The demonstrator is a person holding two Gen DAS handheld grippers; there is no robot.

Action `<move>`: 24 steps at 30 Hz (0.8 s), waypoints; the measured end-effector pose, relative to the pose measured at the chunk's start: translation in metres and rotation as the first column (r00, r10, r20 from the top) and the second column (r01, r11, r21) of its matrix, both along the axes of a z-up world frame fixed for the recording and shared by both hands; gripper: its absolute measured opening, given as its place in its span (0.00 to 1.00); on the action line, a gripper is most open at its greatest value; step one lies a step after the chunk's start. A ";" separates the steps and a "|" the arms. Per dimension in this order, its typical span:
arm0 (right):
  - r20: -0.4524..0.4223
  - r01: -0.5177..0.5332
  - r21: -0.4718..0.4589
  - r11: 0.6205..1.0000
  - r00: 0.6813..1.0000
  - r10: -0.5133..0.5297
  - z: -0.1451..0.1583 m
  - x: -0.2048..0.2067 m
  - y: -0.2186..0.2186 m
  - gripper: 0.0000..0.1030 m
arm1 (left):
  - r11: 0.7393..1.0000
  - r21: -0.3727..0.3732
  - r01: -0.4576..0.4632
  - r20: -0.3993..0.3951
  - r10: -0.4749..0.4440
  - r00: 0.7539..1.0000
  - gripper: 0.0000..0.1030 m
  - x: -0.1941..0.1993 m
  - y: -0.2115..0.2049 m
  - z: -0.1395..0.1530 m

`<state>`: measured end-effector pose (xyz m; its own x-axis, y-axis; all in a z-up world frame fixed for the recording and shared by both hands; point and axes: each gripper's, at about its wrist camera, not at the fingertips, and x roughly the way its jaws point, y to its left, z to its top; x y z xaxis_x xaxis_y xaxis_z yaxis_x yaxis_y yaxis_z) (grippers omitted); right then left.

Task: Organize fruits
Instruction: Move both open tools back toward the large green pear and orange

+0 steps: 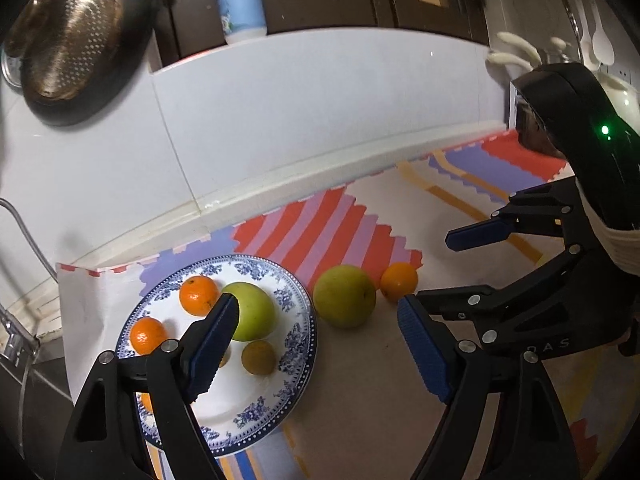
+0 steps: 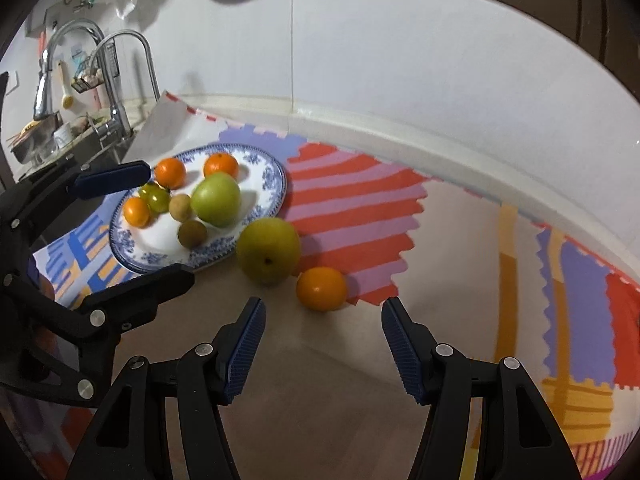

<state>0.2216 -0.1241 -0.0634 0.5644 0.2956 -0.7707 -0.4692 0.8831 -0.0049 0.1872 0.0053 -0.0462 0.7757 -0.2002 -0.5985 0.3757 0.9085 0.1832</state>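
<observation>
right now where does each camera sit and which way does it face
Left wrist: on the left hand-held gripper, facing down at the blue-patterned white plate; right hand-held gripper opposite.
Right wrist: on the right hand-held gripper, facing the small orange citrus; left hand-held gripper at left.
Shared: plate, large yellow-green round fruit.

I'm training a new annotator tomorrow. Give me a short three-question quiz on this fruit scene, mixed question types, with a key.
1. True or false: the green apple lies on the plate.
2. How many fruits lie off the plate on the mat?
3. Which fruit is nearest the right gripper? A) green apple B) loose orange C) yellow-green pear

Key: 1 true; 2 two; 3 B
</observation>
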 end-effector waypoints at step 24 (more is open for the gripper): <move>-0.103 -0.019 0.065 0.998 0.994 0.026 -0.033 0.038 0.004 0.42 | 0.998 0.024 0.051 -0.106 -0.048 0.993 0.76 0.042 -0.010 -0.024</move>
<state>0.2597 -0.1202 -0.0960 0.4750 0.3581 -0.8038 -0.4842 0.8691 0.1011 0.2289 -0.0047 -0.0706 0.6978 -0.2197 -0.6817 0.4384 0.8837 0.1640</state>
